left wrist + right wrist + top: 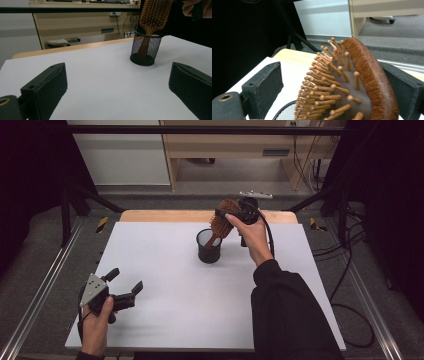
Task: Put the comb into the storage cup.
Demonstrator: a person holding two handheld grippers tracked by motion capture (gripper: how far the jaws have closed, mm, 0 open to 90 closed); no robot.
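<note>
High view shows the wooden hairbrush point(223, 222) standing handle-down in the black mesh cup point(208, 247) near the far middle of the white desk point(170, 285), its bristled head leaning out above the rim. The right tool point(231, 211) sits at that head, jaws spread on either side; the bristle-side pad stands clear, though the back pad may just touch the wood. The left tool point(125, 287) rests low at the near left corner, spread wide and empty.
</note>
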